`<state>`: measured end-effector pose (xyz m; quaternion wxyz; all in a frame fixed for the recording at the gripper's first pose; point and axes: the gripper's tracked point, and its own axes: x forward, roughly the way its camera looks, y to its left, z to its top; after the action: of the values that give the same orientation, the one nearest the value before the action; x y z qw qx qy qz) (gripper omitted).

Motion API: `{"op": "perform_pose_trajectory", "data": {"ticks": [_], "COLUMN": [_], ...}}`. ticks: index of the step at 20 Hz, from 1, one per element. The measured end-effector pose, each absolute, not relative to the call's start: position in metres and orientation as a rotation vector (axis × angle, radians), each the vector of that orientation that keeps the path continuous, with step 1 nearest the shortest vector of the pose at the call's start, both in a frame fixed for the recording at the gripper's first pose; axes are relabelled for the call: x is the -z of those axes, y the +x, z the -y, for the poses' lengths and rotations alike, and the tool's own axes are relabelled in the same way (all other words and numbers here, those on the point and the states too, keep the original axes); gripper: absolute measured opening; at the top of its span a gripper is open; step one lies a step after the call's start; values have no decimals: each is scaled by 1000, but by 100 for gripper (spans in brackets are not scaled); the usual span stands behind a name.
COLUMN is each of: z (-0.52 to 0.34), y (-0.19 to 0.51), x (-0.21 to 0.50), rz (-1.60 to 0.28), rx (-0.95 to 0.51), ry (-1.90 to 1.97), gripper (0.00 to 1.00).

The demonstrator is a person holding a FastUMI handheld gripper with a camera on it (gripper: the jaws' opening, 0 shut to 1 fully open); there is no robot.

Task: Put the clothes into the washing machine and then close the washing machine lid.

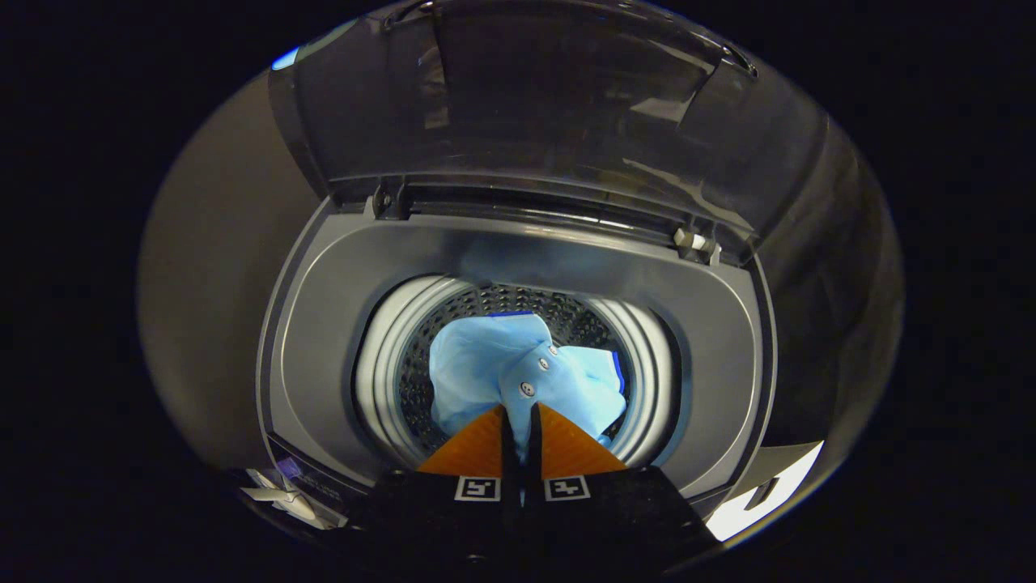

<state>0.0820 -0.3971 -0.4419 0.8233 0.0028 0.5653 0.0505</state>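
A light blue buttoned shirt (502,368) hangs down into the round drum (388,364) of the grey top-loading washing machine (324,324). My gripper (518,414) is shut on the shirt, with a thin fold of the cloth pinched between the two orange fingers (477,449) right above the drum's opening. Most of the shirt bunches just ahead of the fingertips, inside the perforated drum. The machine's dark see-through lid (534,105) stands open and upright beyond the drum, on its hinges (696,241).
The machine's grey top surround rings the drum on all sides. A control panel strip (283,486) lies at the near left corner of the machine. A plain pale wall (210,267) rises to the left.
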Motion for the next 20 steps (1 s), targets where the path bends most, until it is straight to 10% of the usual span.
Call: {"op": "perform_pose_trajectory", "data": {"ticks": [14, 17, 20], "z": [403, 396, 401], "y": [108, 109, 113], "x": [442, 439, 430], "rz": [-1131, -1144, -1120], "rx": [-64, -78, -36], "ry": [194, 196, 204], "gripper": [17, 100, 100]}}
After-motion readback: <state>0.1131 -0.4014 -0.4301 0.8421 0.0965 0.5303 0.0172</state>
